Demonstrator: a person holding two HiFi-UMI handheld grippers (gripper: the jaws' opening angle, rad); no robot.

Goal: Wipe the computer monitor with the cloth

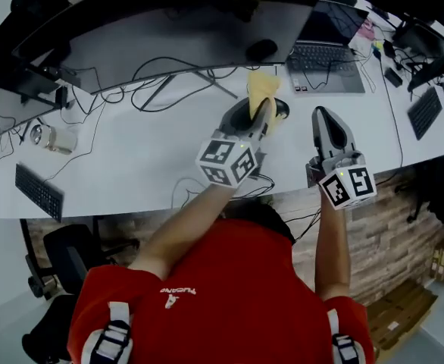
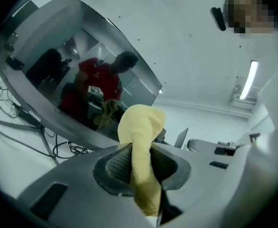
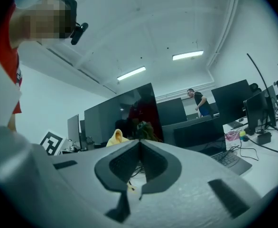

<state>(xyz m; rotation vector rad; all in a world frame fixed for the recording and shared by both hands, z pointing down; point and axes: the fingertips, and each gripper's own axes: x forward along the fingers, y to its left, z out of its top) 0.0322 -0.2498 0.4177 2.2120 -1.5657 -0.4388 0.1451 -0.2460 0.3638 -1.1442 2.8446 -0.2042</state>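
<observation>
A wide dark computer monitor [image 1: 176, 29] stands along the back of the white desk; in the left gripper view the monitor [image 2: 77, 87] reflects the person in red. My left gripper [image 1: 264, 108] is shut on a yellow cloth [image 1: 262, 88], which sticks up between the jaws, a short way in front of the screen. That cloth [image 2: 141, 151] fills the jaw gap in the left gripper view. My right gripper [image 1: 322, 118] hovers to the right of the left one, jaws closed together with nothing in them. The monitor [image 3: 125, 113] and cloth [image 3: 115, 137] show past the right gripper [image 3: 140, 146].
An open laptop [image 1: 324, 48] sits behind the right gripper. A black mouse [image 1: 261, 49] lies under the monitor edge, and cables [image 1: 161, 82] run across the desk [image 1: 123, 158]. A keyboard [image 1: 39, 192] lies at the left front, more monitors [image 1: 426, 21] at right.
</observation>
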